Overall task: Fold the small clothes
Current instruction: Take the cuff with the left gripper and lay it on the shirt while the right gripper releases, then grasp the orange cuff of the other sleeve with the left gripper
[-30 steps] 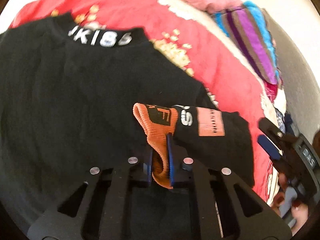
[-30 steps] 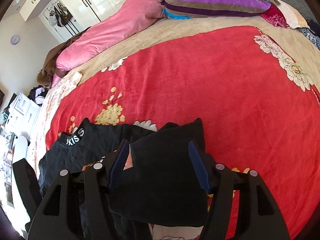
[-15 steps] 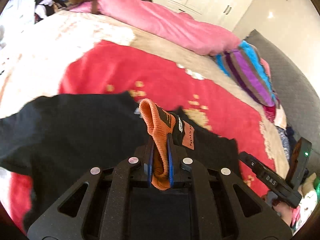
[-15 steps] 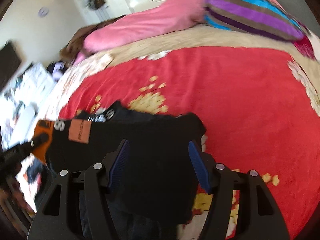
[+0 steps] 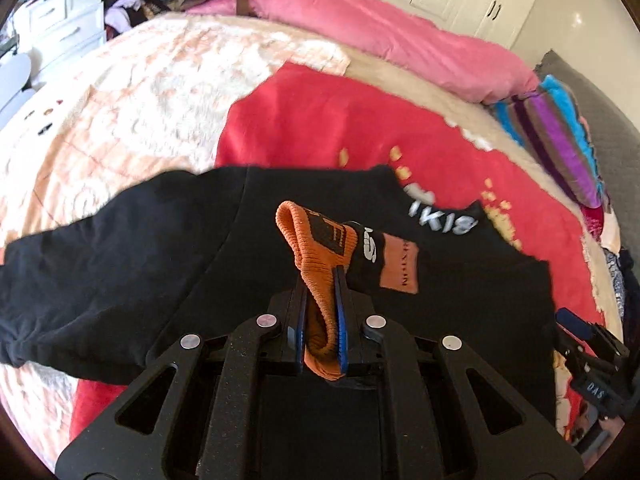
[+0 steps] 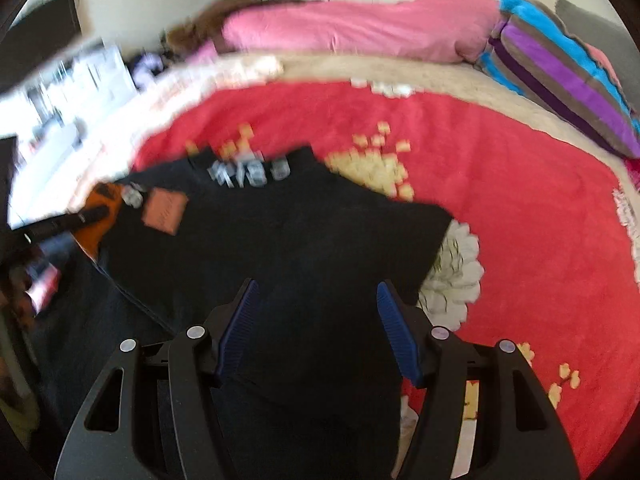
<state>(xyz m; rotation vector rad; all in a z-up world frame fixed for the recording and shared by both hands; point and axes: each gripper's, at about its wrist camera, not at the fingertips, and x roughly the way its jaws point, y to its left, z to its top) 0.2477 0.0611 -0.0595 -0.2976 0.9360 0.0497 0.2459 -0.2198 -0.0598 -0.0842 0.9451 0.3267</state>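
A black sweatshirt (image 5: 120, 264) lies spread on the red blanket (image 5: 320, 120), its collar with white letters (image 5: 444, 222) toward the far right. My left gripper (image 5: 322, 280) is shut on the sleeve's orange ribbed cuff (image 5: 304, 236), holding it up over the chest; an orange patch (image 5: 400, 264) shows on the sleeve. In the right wrist view the right gripper (image 6: 318, 300) stands open over the sweatshirt (image 6: 300, 232), and black cloth lies below its blue pads (image 6: 240, 320). The left gripper and cuff (image 6: 102, 204) appear blurred at the left there.
A long pink bolster (image 5: 380, 40) and a striped purple and blue pillow (image 5: 556, 136) lie at the head of the bed. A cream fluffy blanket (image 5: 120, 100) covers the left side. White drawers (image 5: 60, 16) stand beyond the bed.
The left gripper has pulled back with the cuff, drawing the sleeve across the sweatshirt, and more of the bed shows. The right gripper has rolled and shifted sideways, still open.
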